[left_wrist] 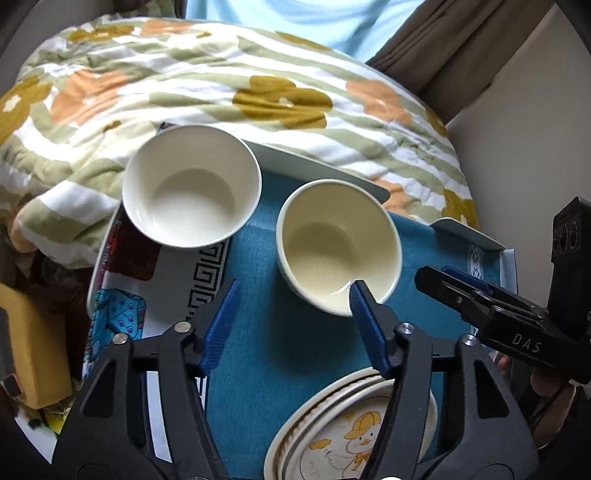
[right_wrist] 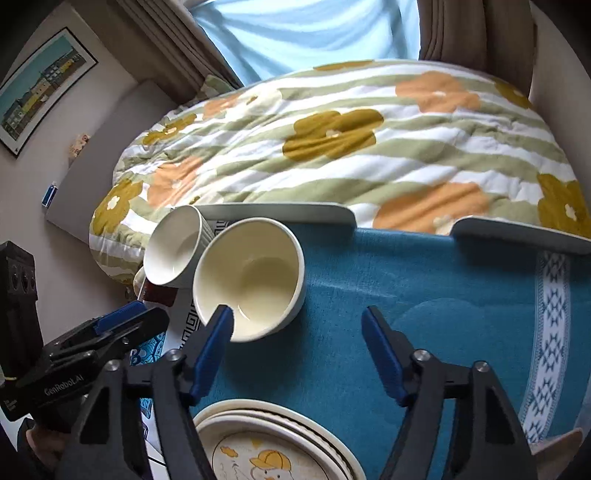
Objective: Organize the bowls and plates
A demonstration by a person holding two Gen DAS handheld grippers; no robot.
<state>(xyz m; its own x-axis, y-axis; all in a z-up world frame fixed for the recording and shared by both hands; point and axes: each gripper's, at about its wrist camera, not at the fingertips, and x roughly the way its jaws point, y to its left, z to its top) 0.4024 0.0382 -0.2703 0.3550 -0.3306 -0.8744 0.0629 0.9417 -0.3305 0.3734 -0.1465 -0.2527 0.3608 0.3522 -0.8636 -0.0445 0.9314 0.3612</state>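
Two cream bowls stand upright on a tray. The nearer bowl [left_wrist: 338, 245] sits on the blue cloth [left_wrist: 295, 343] that covers the tray's middle; the farther bowl [left_wrist: 192, 186] stands close beside it at the tray's left end, over a patterned sheet [left_wrist: 207, 273] with a black key border. From the right wrist view the two bowls look to be touching at their rims, though the angle leaves that unsure. Nearer the cameras a stack of plates [left_wrist: 343, 424] rests on the cloth, the top one printed with a duck in a yellow cap.

The left gripper [left_wrist: 291, 299] hangs over the cloth with its jaws wide apart; its right blue finger [left_wrist: 365, 325] overlaps the near rim of the nearer bowl, and contact cannot be judged. The right gripper [right_wrist: 297, 325] also has its jaws spread, gripping nothing, its left finger at that bowl's near rim.

The tray [right_wrist: 280, 212] has a pale raised rim. Behind it lies a quilt [right_wrist: 332, 155] with green stripes and orange and mustard flowers, then curtains [right_wrist: 476, 33] and a framed picture [right_wrist: 40, 92] on the wall.
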